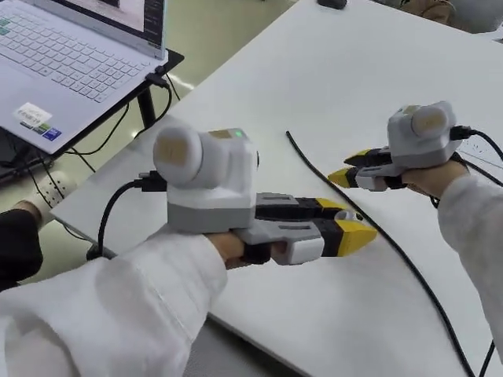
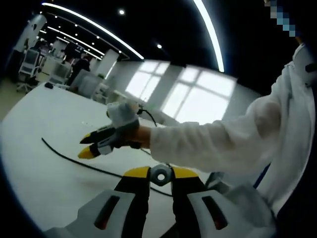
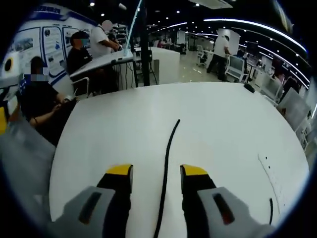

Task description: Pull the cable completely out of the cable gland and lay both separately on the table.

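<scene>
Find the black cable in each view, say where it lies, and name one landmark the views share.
Head view: black cable runs diagonally from upper centre to the bottom right.
Left gripper view: black cable crosses from mid-left toward the jaws at bottom centre.
Right gripper view: black cable runs from centre down between the open jaws.
Shared landmark: the white table it lies on.

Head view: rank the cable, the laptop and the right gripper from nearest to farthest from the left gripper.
1. Cable, running just beside the left gripper.
2. Right gripper, beyond the cable, to the right.
3. Laptop, far off to the left.
</scene>
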`<state>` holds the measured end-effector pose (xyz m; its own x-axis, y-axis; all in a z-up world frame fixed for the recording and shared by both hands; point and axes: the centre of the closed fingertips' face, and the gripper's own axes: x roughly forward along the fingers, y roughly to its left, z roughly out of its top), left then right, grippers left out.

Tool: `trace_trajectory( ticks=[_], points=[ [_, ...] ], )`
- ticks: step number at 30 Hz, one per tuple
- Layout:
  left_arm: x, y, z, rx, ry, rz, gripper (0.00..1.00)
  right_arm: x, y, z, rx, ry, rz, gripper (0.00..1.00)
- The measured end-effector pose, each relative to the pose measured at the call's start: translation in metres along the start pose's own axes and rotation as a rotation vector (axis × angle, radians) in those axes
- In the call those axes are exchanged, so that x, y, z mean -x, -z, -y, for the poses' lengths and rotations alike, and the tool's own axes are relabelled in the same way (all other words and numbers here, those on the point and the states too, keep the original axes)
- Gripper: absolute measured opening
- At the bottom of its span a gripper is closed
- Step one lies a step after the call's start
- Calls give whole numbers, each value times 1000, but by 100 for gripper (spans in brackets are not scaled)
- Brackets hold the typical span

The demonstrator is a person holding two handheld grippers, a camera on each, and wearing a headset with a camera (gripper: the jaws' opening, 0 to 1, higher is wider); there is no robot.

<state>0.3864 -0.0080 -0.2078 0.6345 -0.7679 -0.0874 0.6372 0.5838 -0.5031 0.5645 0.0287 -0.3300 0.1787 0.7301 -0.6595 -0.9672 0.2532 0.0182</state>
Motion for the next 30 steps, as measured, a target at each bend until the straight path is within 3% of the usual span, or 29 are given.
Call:
trace_trajectory(
  ticks=[4,9,12,14,16,19,22,24,28,30],
  points=[
    [0,3,-3,-1,-13,-13,17,41,-2,-8,-24,41,57,48],
    [-5,6,-3,-4,1,-30,17,90,1,-25,-37,67,85,62],
    [-13,11,-8,-36,5,-77,17,126,2,-32,-62,120,120,74],
    [-21,17,-13,-38,14,-122,17,148,3,-39,-95,136,151,74],
    [-25,24,-23,-6,-18,-159,17,165,7,-46,-100,143,169,75],
    [-35,37,-34,-30,-25,-206,17,194,21,-61,-87,172,168,77],
    [-47,52,-46,-41,-43,-251,17,220,35,-76,-125,206,192,78],
    [-57,63,-52,-85,-36,-280,17,235,49,-87,-157,226,204,78],
    [-76,84,-65,-133,-41,-326,17,255,85,-106,-188,268,162,78],
    [-80,95,-78,-160,-78,-366,17,261,103,-117,-230,268,142,79]
  ],
)
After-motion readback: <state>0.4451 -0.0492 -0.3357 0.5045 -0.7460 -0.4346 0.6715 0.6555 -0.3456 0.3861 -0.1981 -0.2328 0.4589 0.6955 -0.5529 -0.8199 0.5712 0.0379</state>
